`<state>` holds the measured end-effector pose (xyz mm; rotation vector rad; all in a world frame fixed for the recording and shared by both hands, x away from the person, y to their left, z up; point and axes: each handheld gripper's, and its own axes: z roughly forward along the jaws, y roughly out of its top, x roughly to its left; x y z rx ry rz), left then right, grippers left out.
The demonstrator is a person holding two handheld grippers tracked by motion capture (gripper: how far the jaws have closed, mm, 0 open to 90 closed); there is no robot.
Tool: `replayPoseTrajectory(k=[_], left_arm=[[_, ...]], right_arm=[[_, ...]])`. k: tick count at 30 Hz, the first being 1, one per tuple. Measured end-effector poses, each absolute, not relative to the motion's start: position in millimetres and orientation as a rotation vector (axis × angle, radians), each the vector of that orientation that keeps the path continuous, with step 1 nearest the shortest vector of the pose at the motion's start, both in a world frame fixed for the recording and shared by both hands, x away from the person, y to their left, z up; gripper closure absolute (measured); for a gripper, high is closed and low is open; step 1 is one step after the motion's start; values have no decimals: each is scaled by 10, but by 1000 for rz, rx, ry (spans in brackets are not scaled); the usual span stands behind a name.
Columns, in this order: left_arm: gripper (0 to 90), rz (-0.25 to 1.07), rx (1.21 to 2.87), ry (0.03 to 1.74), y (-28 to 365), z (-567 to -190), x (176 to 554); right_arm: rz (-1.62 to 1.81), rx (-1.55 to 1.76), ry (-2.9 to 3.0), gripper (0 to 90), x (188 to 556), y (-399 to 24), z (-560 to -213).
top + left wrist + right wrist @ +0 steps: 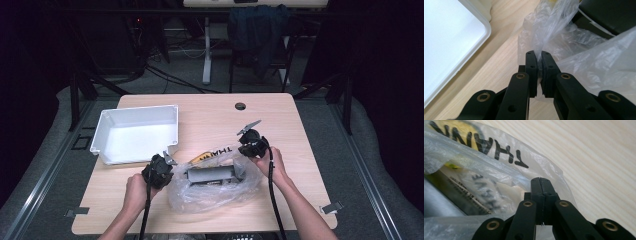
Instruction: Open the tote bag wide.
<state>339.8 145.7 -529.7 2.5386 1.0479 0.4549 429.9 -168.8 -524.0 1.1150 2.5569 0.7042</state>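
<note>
A clear plastic bag [215,192] with black lettering and yellow print lies on the near middle of the wooden table [210,115]. Inside it is a grey boxy object [210,174]. My left gripper [170,165] is at the bag's left edge. In the left gripper view it [539,56] is shut on a fold of the bag [574,45]. My right gripper [245,152] is at the bag's right edge. In the right gripper view it [540,181] is shut on the rim of the bag [486,162], beside the lettering.
A white rectangular bin [137,134] stands on the left of the table, just beyond my left gripper, and its rim [482,37] is close in the left gripper view. A round cable hole [240,106] sits near the far edge. Bare wood [599,157] lies right of the bag.
</note>
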Motion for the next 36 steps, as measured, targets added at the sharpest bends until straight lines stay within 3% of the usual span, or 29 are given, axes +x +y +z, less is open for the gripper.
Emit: replayPoseTrajectory(k=[13, 16, 20, 21, 25, 28, 36], left_arm=[[844, 412, 2633, 998, 1422, -5420, 3337], [743, 399, 2611, 1001, 1479, -5366, 3311], [512, 398, 2550, 984, 1605, -5213, 3304], [444, 401, 2540, 986, 1627, -5181, 3305], [335, 394, 2480, 962, 1702, -5011, 3300], [314, 404, 2452, 929, 1694, -4900, 3303], [272, 367, 2474, 786, 1501, -4795, 3308]], right_arm=[[501, 1053, 2709, 900, 4214, -1723, -5361], [545, 1047, 2692, 891, 4161, -1748, -5346], [541, 1035, 2705, 888, 4156, -1778, -5304], [541, 1035, 2707, 869, 4155, -1777, -5302], [569, 1070, 2685, 745, 4167, -1784, -5277], [613, 1088, 2655, 619, 4167, -1802, -5197], [751, 1110, 2582, 430, 4133, -1874, -4959]])
